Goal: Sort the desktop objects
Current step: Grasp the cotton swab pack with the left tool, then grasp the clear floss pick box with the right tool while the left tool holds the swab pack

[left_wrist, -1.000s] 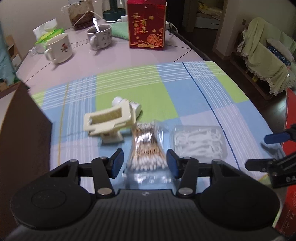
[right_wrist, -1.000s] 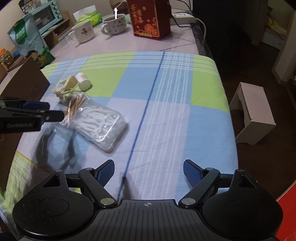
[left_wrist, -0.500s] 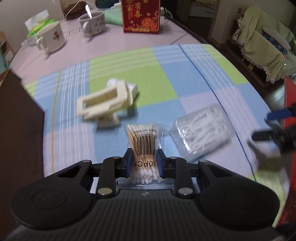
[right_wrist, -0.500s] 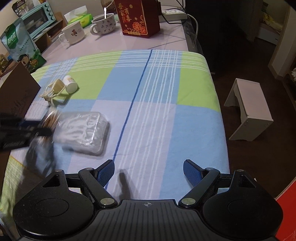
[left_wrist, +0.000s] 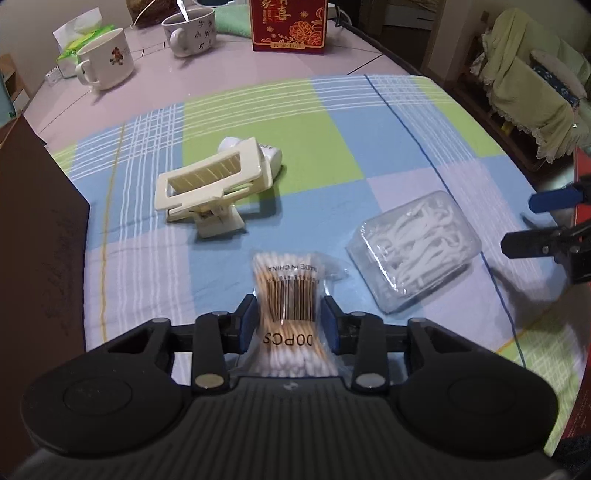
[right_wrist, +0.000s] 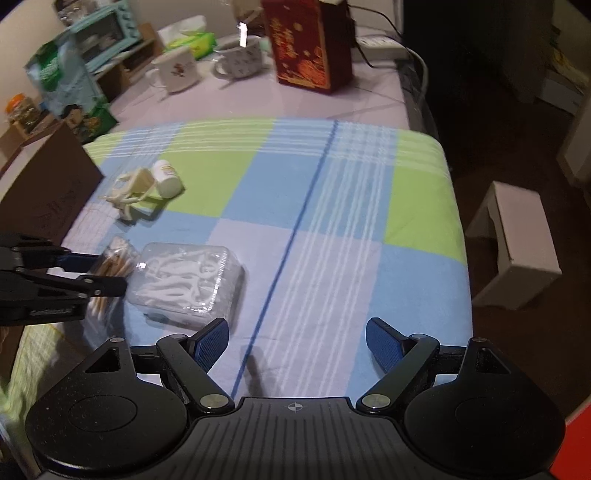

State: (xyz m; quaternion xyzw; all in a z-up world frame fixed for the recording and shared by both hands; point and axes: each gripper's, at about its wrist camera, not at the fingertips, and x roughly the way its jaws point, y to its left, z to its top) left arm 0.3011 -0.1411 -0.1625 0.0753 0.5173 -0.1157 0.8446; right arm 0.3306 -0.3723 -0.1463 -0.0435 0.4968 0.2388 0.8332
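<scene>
My left gripper (left_wrist: 289, 317) is shut on a clear bag of cotton swabs (left_wrist: 288, 291) with a barcode, held just above the checked cloth (left_wrist: 240, 103). From the right wrist view the same bag of cotton swabs (right_wrist: 110, 264) shows between the left gripper's fingers (right_wrist: 92, 286). A clear box of white floss picks (left_wrist: 415, 243) lies to its right, and appears as the floss pick box (right_wrist: 188, 282) ahead-left of my right gripper (right_wrist: 297, 341), which is open over bare cloth. A cream clip (left_wrist: 210, 184) and a small white bottle (left_wrist: 271, 153) lie further back.
A dark brown box (left_wrist: 37, 240) stands along the left edge. At the back of the table are two mugs (left_wrist: 105, 59), a red carton (left_wrist: 288, 22) and tissues (left_wrist: 79, 37). The table edge drops off on the right, with a white stool (right_wrist: 513, 247) below.
The left gripper closed on the bag of cotton swabs and has lifted it slightly. The right gripper drifted nearer the floss pick box, still open.
</scene>
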